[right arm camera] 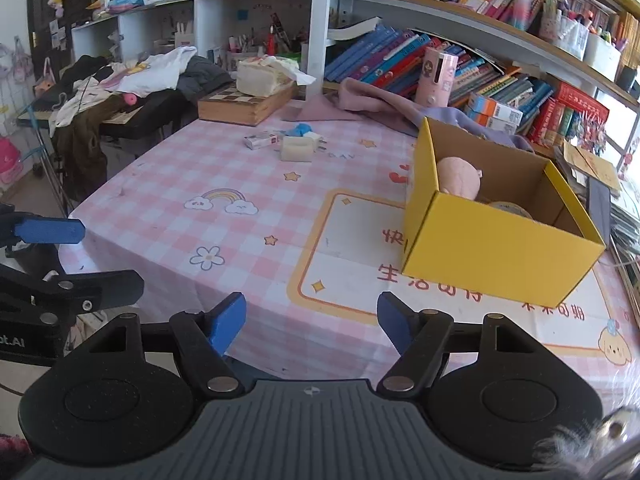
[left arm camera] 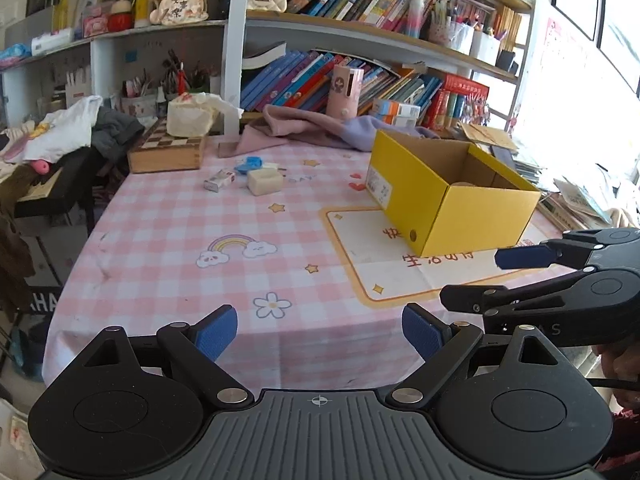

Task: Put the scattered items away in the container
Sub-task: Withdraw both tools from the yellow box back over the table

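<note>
At the bottom of the left wrist view, the left gripper (left arm camera: pixel 319 334) is seen spread wide, nothing between its blue pads, only checked tablecloth (left arm camera: pixel 168 240) beyond them. Same deal at the bottom of the right wrist view: the right gripper (right arm camera: pixel 312 320) is held fairly wide and empty, its jaws opening a bit more. Each gripper is caught by the other's camera too, the right one at the right edge of the left view, the left one at the left edge of the right view.

Further out, the yellow box (right arm camera: pixel 496 248) is found right of centre in both views, sitting open-topped on the printed panel of the cloth. A pink plush (right arm camera: pixel 458 179) can be made out inside it against the left wall, plus something round and tan next to it that can't be identified.

Up toward the top centre, well apart from the box, the loose bits are clustered: a small white packet (left arm camera: pixel 219 180), a cream block (left arm camera: pixel 264 182), and a blue thing (left arm camera: pixel 248 164) just behind them. A chess box (left arm camera: pixel 166 148) and books are seen behind that.
</note>
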{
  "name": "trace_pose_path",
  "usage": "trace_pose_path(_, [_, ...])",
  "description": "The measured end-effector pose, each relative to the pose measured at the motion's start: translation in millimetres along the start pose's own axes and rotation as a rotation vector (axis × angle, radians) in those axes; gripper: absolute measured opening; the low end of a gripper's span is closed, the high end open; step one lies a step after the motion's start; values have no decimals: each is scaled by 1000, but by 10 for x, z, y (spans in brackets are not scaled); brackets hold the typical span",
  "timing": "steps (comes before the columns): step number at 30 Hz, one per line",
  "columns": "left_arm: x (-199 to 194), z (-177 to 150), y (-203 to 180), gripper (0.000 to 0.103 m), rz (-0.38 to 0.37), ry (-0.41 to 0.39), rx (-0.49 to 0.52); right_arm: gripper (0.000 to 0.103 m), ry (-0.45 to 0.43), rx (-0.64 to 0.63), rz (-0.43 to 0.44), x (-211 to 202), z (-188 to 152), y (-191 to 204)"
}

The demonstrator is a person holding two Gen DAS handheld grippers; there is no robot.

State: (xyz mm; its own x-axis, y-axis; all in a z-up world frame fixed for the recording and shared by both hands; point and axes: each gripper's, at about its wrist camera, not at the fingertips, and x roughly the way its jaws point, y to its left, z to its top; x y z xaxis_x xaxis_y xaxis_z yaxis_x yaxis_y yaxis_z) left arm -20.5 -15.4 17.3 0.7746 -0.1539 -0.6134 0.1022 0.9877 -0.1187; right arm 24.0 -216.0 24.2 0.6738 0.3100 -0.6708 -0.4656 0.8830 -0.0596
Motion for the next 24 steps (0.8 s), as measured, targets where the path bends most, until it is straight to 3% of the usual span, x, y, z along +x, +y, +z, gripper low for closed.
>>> trace_pose_path(7, [117, 22, 18, 92, 49, 37, 37, 72, 11, -9, 37, 183, 119, 31])
trace_pose_path(24, [889, 408, 488, 92, 84, 103, -45, 71, 76, -51, 71, 1141, 642, -76])
